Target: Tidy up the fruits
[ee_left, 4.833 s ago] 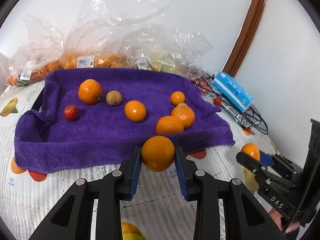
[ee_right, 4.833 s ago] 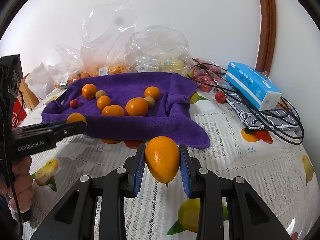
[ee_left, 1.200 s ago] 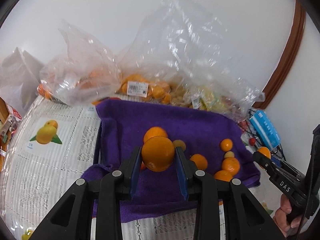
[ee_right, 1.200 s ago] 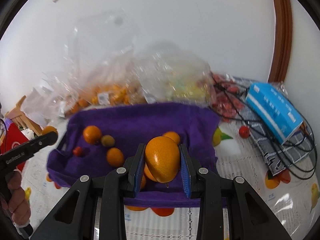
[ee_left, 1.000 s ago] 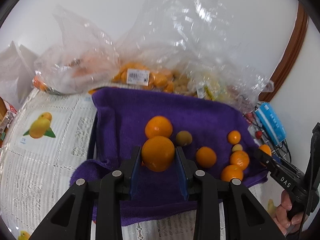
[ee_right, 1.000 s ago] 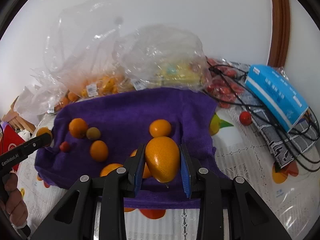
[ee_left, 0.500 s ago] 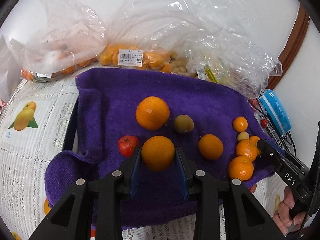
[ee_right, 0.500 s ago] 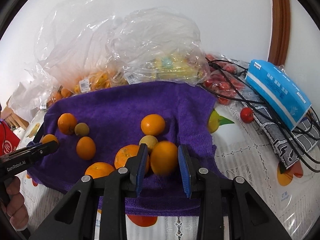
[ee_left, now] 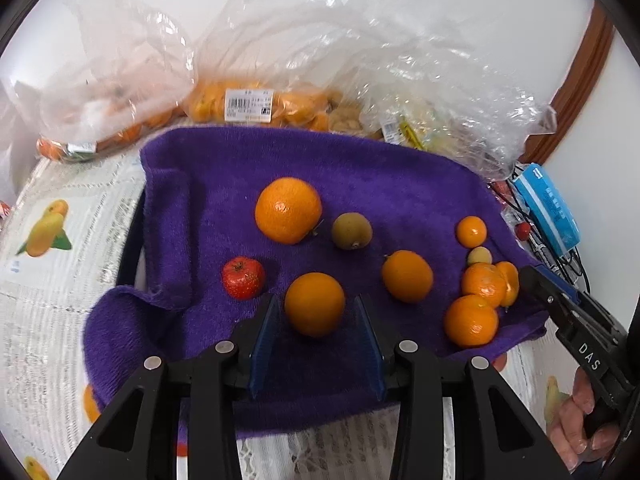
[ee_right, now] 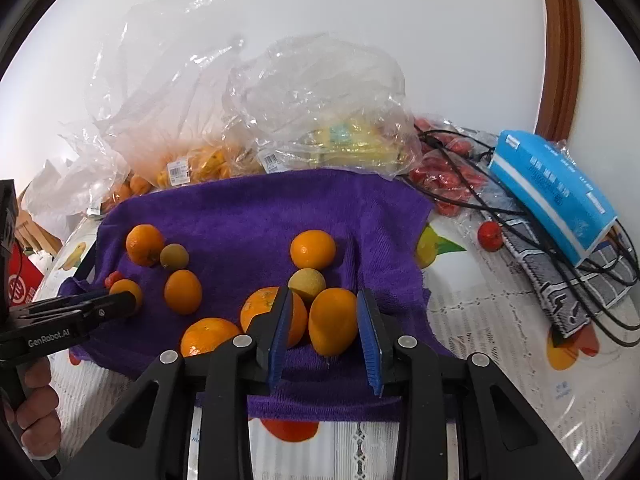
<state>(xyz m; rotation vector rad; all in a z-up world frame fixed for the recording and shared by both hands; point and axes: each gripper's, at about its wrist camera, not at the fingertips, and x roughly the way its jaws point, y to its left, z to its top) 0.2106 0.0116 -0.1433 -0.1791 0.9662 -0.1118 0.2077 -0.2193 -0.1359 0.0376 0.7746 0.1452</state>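
Seven orange fruits, one red fruit [ee_left: 243, 278], one brown fruit [ee_left: 351, 231] and one small yellowish fruit [ee_right: 307, 283] lie on the purple towel [ee_left: 360, 176]. The left claw [ee_left: 316, 346] gapes around a round orange [ee_left: 314, 304]; the right claw [ee_right: 325, 338] gapes around an oval orange [ee_right: 333, 326].

On the purple towel [ee_left: 400, 184]: seven oranges [ee_left: 288, 210], one brown kiwi [ee_left: 351, 231], one small yellow fruit [ee_left: 479, 257], one red fruit [ee_left: 243, 278] at nine o'clock.

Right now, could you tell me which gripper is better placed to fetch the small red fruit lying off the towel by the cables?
Right, probably. The small red fruit lies on the tablecloth beyond the purple towel's right edge, on the right gripper's side, and its jaws stand open around a released orange. The left gripper sits over the towel's opposite part.
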